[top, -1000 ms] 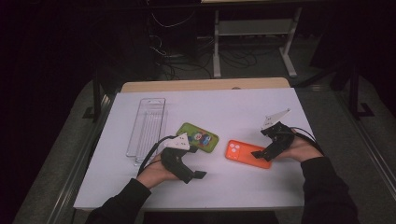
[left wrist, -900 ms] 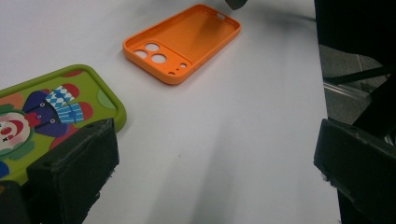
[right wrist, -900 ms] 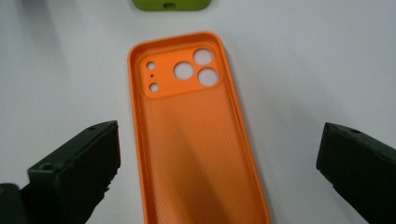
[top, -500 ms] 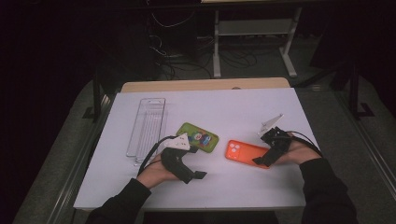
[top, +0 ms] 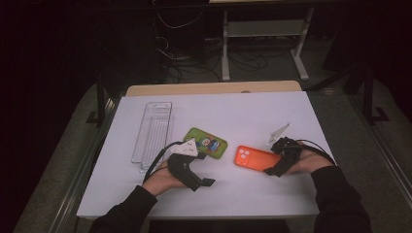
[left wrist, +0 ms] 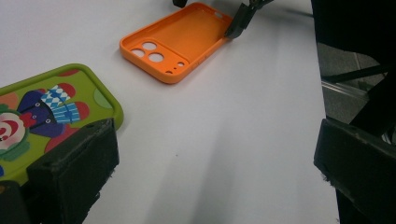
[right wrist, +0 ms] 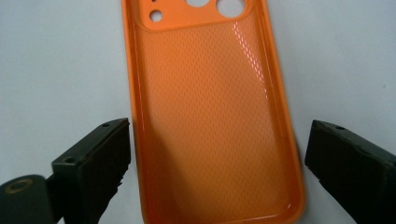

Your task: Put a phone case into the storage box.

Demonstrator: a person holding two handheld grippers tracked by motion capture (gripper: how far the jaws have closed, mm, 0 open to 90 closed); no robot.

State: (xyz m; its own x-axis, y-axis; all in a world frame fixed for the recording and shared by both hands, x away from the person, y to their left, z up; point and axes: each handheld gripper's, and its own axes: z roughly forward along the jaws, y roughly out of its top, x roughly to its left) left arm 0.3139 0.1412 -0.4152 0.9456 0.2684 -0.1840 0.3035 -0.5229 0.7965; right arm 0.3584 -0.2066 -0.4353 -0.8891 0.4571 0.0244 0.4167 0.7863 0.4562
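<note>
The right tool [top: 273, 168] has slid down to the near end of the orange silicone phone case [top: 256, 157] lying flat on the white desk [top: 252, 114]; its jaws, just closing slightly, straddle it without touching. The left tool [top: 206, 182] stays put, jaws wide, empty.

place: lab | cues: white table [top: 243, 111], floor cables [top: 252, 60] (dark room), metal stand [top: 265, 29]
</note>
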